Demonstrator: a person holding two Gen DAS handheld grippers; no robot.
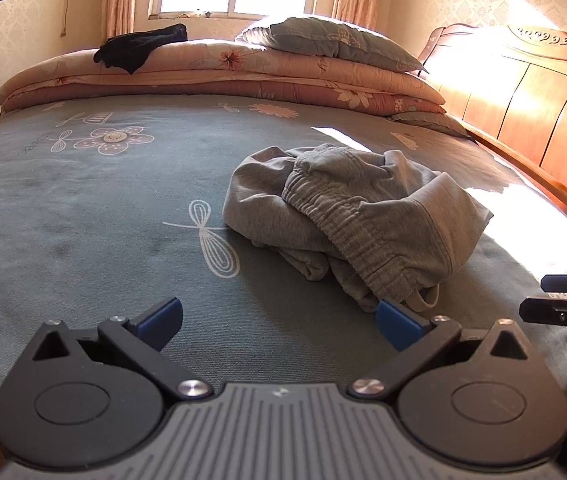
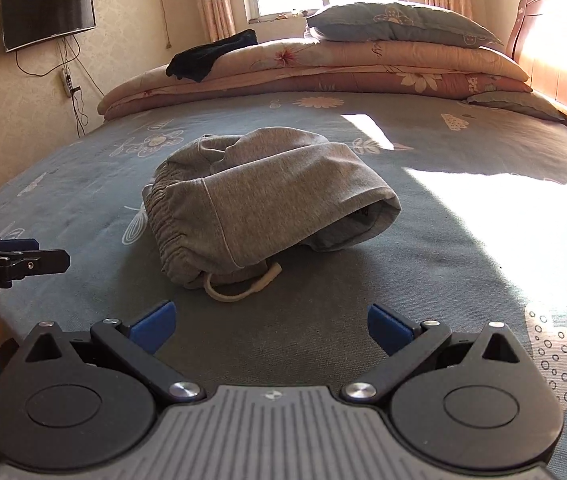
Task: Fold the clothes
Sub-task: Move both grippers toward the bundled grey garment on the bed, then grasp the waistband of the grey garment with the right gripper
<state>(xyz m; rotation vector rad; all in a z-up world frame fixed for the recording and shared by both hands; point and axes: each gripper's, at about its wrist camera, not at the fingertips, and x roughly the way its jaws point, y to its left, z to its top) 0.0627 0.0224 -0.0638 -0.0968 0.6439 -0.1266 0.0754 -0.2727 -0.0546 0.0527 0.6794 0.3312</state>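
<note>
Sunlit bedding filled both views: a grey-green bed sheet (image 1: 83,208) printed with flowers and dragonflies, folded quilts (image 2: 323,68) and a pillow (image 2: 399,24) stacked far beyond the tongs. On the housing of the left tongs (image 1: 279,320), as seen from the right wrist view, the lettering "Robot.AI" could be read. Both the left tongs and the right tongs (image 2: 271,328) were held released, jaws spread wide and empty, low over the sheet. A crumpled pair of grey sweatpants (image 2: 259,200) was lying just ahead of both tongs, its elastic waistband turned toward them and a pale drawstring (image 2: 239,288) looped out nearest the right tongs. A dark garment (image 1: 143,46) was draped on the quilts. A wall-mounted television (image 2: 45,12) was seen to the far left.
</note>
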